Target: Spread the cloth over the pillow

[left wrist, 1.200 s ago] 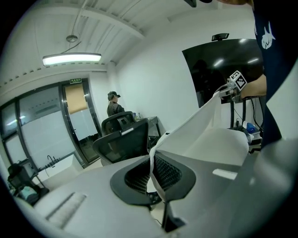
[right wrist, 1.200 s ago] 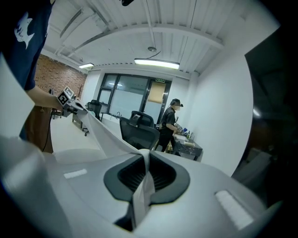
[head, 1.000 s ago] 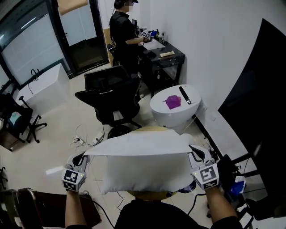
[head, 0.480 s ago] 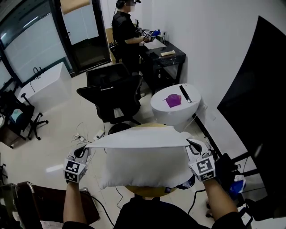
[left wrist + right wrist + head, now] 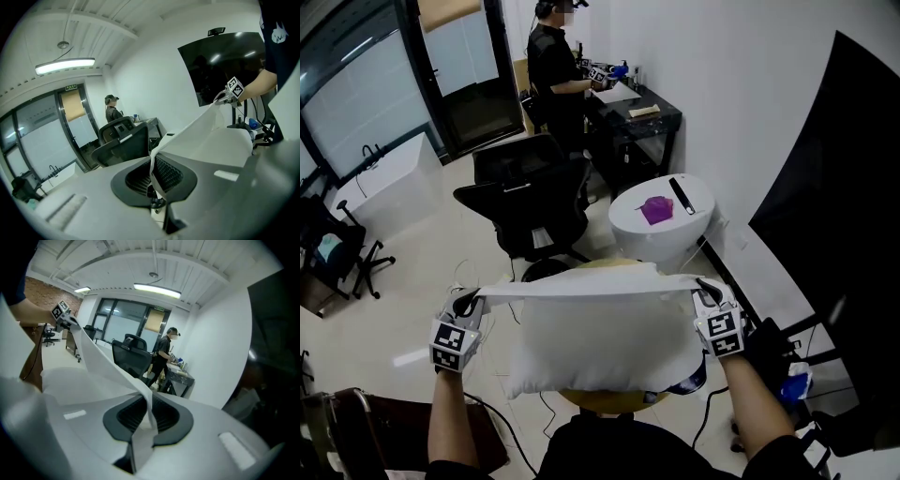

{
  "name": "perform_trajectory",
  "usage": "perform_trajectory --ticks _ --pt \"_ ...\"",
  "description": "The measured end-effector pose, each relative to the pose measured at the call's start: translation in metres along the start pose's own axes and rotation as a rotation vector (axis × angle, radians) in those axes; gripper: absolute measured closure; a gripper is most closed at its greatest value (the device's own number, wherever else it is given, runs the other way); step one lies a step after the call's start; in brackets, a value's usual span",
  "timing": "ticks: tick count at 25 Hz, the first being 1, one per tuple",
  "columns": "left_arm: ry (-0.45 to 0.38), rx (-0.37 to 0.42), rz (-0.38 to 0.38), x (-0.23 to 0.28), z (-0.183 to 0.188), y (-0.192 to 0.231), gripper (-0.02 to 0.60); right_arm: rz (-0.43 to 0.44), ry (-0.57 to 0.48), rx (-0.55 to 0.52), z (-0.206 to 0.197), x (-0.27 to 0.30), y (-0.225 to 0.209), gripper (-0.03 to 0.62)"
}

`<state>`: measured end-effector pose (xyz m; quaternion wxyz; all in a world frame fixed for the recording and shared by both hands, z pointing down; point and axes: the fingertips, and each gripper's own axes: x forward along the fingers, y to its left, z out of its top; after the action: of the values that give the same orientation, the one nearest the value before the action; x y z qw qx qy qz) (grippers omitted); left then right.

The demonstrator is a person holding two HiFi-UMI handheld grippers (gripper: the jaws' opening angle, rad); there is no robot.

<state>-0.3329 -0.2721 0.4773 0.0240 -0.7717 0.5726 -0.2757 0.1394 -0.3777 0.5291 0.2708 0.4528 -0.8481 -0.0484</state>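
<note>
A white cloth [image 5: 581,285] is stretched taut between my two grippers, just above a plump white pillow [image 5: 600,342]. My left gripper [image 5: 472,298] is shut on the cloth's left end; in the left gripper view the cloth [image 5: 187,136] runs out from between its jaws [image 5: 152,164] towards the other hand. At the pillow's right edge my right gripper [image 5: 703,289] is opening, with the cloth [image 5: 103,366] still pinched between its jaws [image 5: 149,413]. The pillow rests on a round yellowish stool [image 5: 609,401].
Ahead stands a round white table [image 5: 675,234] bearing a purple object [image 5: 656,209]. A black office chair [image 5: 530,197] is left of it. A person [image 5: 553,66] works at a black desk [image 5: 642,117]. A large black panel [image 5: 844,187] fills the right side.
Both grippers have carried the cloth's edge forward, away from me, over the pillow. The cloth now shows as a narrower, tighter band.
</note>
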Motion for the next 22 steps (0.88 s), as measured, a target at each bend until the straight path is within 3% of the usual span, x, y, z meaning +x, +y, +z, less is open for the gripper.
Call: perform_trajectory --ticks 4,9,13,18,22 --pt "-0.007 0.001 -0.009 -0.001 0.0 0.001 0.581 0.038 0.061 0.079 -0.041 0.012 0.001 0.543" --pt "-0.005 0.006 -0.03 0.003 -0.004 -0.006 0.581 0.009 0.107 -0.017 -0.066 0.02 0.006 0.526" --pt "-0.006 -0.021 -0.046 0.006 -0.01 -0.009 0.581 -0.065 0.176 -0.055 -0.09 0.019 -0.005 0.415" --pt "0.01 0.006 -0.086 0.015 -0.016 -0.022 0.581 0.029 0.278 -0.013 -0.133 0.027 0.007 0.402" --pt "-0.006 0.013 -0.085 0.021 -0.008 -0.021 0.581 0.013 0.278 -0.055 -0.142 0.012 0.013 0.38"
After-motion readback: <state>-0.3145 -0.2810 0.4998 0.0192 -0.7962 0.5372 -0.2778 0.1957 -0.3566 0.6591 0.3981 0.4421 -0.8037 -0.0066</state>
